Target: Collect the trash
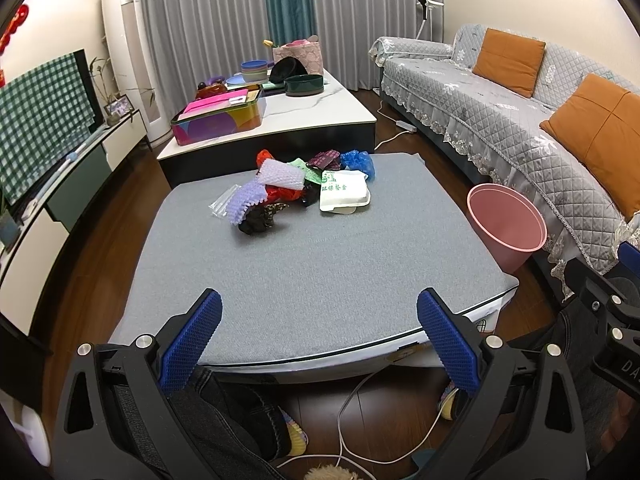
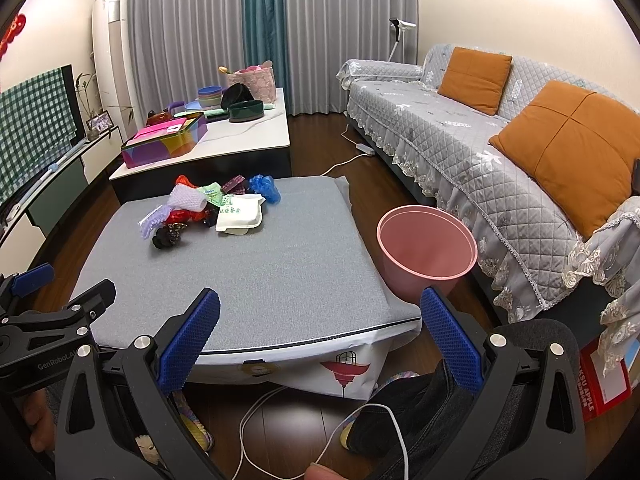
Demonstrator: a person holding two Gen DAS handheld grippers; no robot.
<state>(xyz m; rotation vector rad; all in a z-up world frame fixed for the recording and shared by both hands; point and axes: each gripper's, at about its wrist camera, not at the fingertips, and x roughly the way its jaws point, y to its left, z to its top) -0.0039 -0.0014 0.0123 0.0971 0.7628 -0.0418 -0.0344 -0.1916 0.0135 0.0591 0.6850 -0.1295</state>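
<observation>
- The trash pile point(image 1: 304, 184) is heaped at the far middle of the grey-covered desk point(image 1: 320, 264) — a white foam box point(image 1: 345, 192), lilac foam netting point(image 1: 245, 204), a blue plastic bag point(image 1: 360, 162), red and dark wrappers, all touching or overlapping.
- From the left claw point(image 1: 320, 336) the pile is seen at about 12 o'clock, well apart; from the right claw point(image 2: 320, 340) it lies toward 11 o'clock, also well apart.
- The heap's long axis is judged to run across the desk, from 9 to 3 o'clock, so its broad side faces both claws.
- Both claws are spread wide with nothing between the blue pads, and are held over the desk's near edge.
- The pink bin point(image 2: 426, 244) stands on the floor just beside the desk's right edge, at about 1 o'clock from the right claw — the nearer one to it.
- The bin's bare inside is shown fully only in the right wrist view; the left view shows it edge-on, though the pile is seen more squarely.
</observation>
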